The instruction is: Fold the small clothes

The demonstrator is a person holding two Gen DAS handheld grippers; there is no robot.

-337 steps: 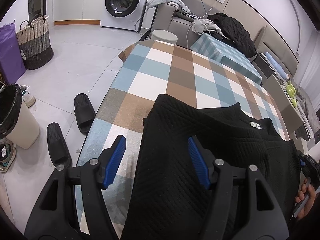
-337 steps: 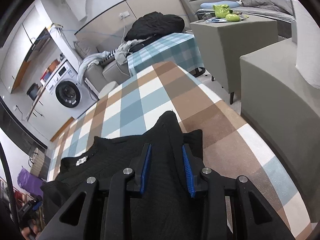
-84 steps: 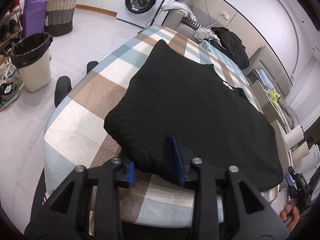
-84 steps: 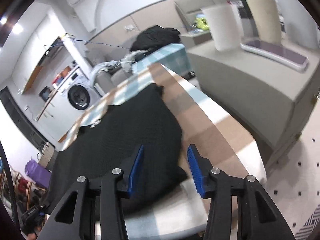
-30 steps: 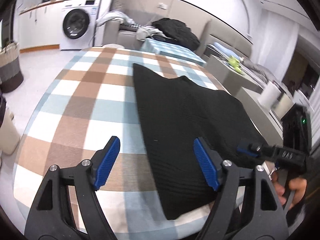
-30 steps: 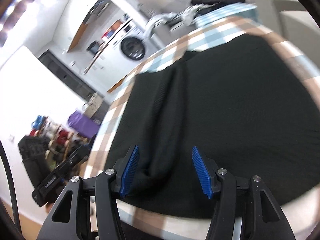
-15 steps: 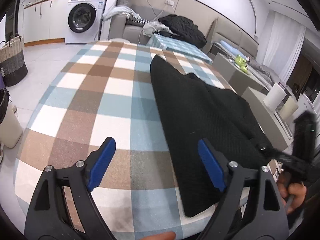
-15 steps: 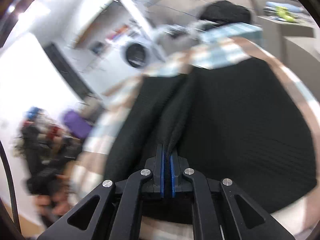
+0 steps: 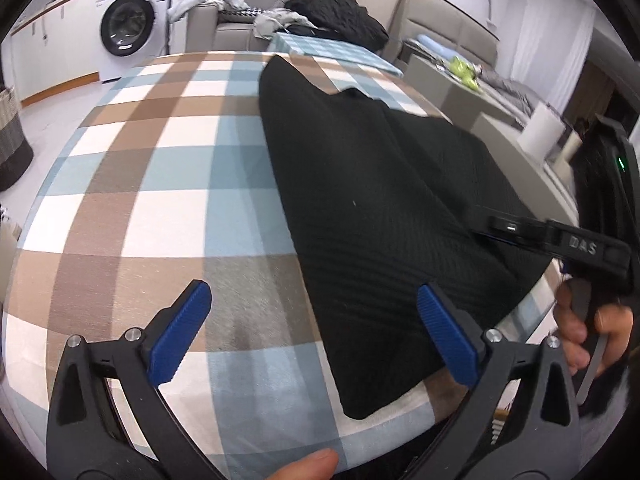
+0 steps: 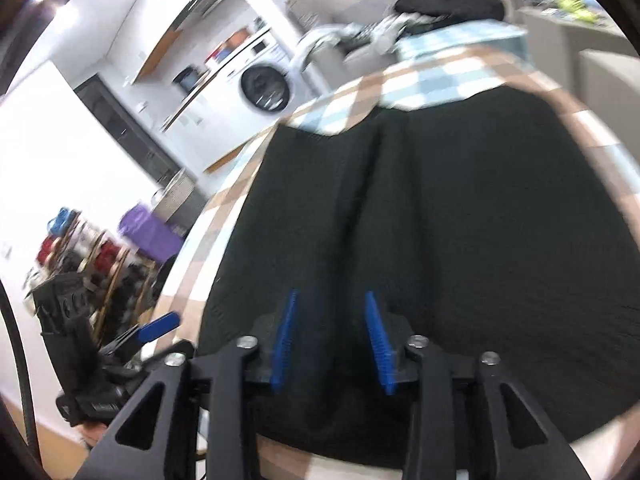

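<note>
A black knit garment [image 9: 372,184] lies folded lengthwise on the checked tablecloth [image 9: 160,168], on the table's right half. My left gripper [image 9: 316,336] is wide open and empty above the table's near edge, straddling the garment's left border. My right gripper [image 10: 330,340] is open just above the near part of the garment [image 10: 440,216], with a raised crease of cloth between its blue pads. In the left wrist view the right gripper [image 9: 508,226] rests at the garment's right side.
A washing machine [image 9: 128,32] and a sofa with a pile of dark clothes [image 9: 336,12] stand beyond the table. Grey cabinets [image 9: 452,80] and paper rolls [image 9: 540,128] lie to the right. A woven basket [image 9: 10,136] is on the floor at left.
My right gripper, shut on a crease of the garment half a second ago, has opened and let it go. My left gripper stays open and has shifted slightly closer over the table.
</note>
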